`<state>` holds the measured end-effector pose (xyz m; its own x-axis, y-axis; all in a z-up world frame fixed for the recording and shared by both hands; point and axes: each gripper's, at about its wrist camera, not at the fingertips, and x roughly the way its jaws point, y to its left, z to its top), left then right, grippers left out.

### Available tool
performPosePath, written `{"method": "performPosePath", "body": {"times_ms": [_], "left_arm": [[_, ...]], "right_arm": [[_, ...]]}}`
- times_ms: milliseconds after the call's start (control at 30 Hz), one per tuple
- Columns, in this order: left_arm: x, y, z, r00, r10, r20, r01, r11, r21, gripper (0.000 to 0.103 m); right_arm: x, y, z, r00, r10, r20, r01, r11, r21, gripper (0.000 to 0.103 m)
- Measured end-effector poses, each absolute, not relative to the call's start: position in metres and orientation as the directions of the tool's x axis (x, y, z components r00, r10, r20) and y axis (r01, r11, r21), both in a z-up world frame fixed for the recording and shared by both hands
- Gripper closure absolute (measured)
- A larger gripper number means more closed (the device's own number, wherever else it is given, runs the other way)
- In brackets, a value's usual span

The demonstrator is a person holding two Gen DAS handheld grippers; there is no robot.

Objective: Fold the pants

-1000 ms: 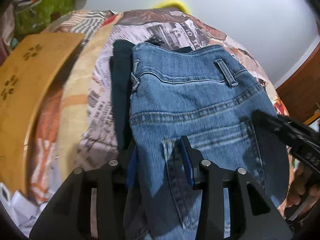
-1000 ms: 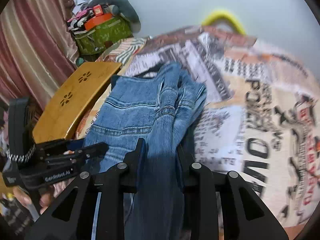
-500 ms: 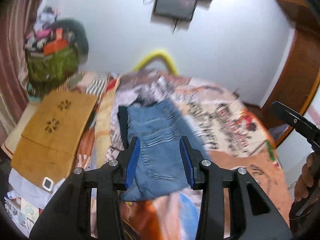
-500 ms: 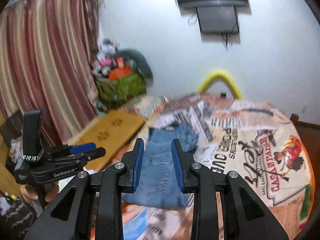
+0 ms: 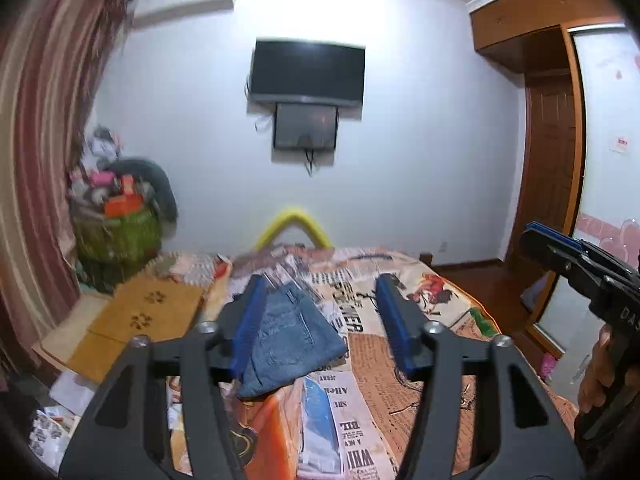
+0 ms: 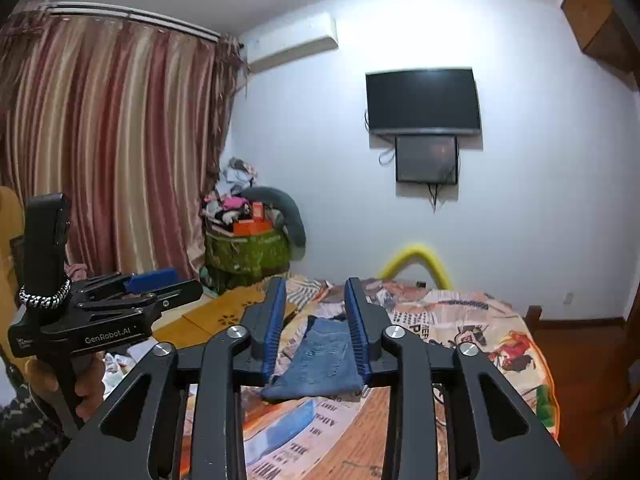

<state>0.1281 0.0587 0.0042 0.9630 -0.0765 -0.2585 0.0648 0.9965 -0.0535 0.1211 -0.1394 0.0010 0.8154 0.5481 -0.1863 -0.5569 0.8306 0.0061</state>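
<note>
The folded blue denim pants (image 5: pixel 290 344) are laid flat on the bed covered with a newspaper-print bedspread (image 5: pixel 404 384), toward its left side, with nothing pressing on them. The left gripper (image 5: pixel 322 322) is held well apart from the pants; its jaws have just been opening and now stand wide, with nothing between its blue pads (image 5: pixel 250 320). The right gripper (image 6: pixel 316 320) is likewise held clear of the bed; its jaws have just been opening too, to a narrower gap, and nothing is gripped between them. A tan wooden board with paw-print cut-outs (image 5: pixel 148 312) is seen left of the pants. A black wall-mounted television (image 6: pixel 422 100) is seen on the far wall.
</note>
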Motion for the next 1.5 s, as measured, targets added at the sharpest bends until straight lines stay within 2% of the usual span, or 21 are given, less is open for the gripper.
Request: {"method": "performPosePath", "body": {"times_ms": [33,67,133,200,300,433,1500], "left_arm": [[0.117,0.055,0.005,0.969,-0.057,-0.241,0.048,0.998,-0.044,0.037],[0.103,0.052,0.005,0.974,-0.036,-0.223,0.028,0.999,-0.038,0.031],[0.088,0.048,0.004,0.977,-0.021,-0.21,0.014,0.999,-0.038,0.02],[0.071,0.045,0.003,0.983,0.001,-0.184,-0.008,0.999,-0.035,0.01],[0.057,0.04,0.001,0.987,0.028,-0.16,-0.032,0.999,-0.026,0.002],[0.049,0.04,-0.004,0.987,0.033,-0.155,-0.041,0.998,-0.046,0.0],[0.05,0.034,-0.017,0.982,0.005,-0.186,-0.015,0.998,-0.054,0.0]], "right_arm": [[0.112,-0.14,0.0,0.819,0.547,-0.173,-0.555,0.832,0.001,0.059],[0.104,-0.14,-0.002,0.824,0.544,-0.159,-0.551,0.834,-0.005,0.055],[0.091,-0.142,-0.004,0.838,0.53,-0.133,-0.535,0.845,-0.009,0.039],[0.087,-0.145,-0.006,0.843,0.523,-0.126,-0.527,0.85,0.006,0.028],[0.085,-0.152,-0.008,0.853,0.508,-0.117,-0.507,0.861,0.042,0.017],[0.075,-0.158,-0.009,0.874,0.473,-0.111,-0.47,0.881,0.056,0.0],[0.063,-0.164,-0.023,0.89,0.433,-0.144,-0.432,0.901,0.038,0.0]]}}
